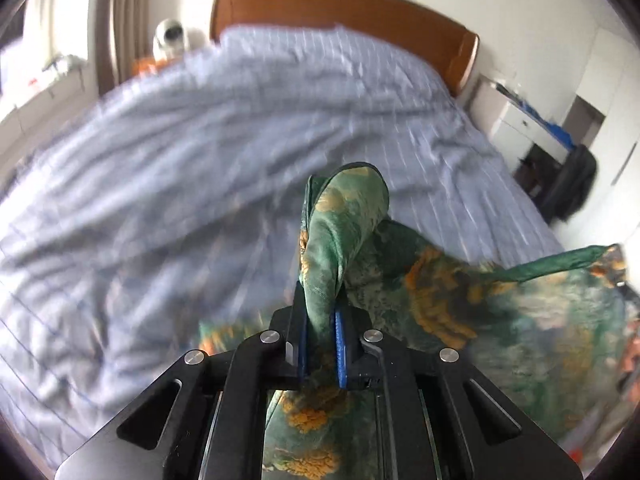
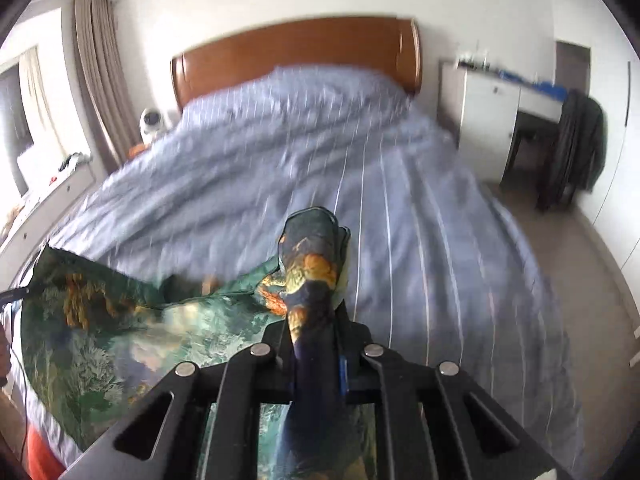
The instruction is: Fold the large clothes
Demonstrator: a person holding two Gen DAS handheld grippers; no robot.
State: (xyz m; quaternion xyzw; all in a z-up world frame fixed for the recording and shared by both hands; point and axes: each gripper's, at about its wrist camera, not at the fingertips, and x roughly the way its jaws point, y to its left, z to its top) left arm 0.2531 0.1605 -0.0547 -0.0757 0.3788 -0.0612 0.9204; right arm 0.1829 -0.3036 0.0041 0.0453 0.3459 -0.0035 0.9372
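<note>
Both tongs clamped on green printed garment, lifted over near end of bed.

Garment (image 1: 460, 300) reads thin, light, floppy, prob. a bit slick (sheen on the folds); it sags between the two holds and trails onto the bed (image 1: 180, 160) at its near edge, far from the headboard. Best held by corners/hem edges, as now. Left gripper (image 1: 320, 344): jaws closed tight on a bunched edge, cloth sticking up past tips. Right gripper (image 2: 316, 352): same, closed on another bunched bit (darker print there).
</note>
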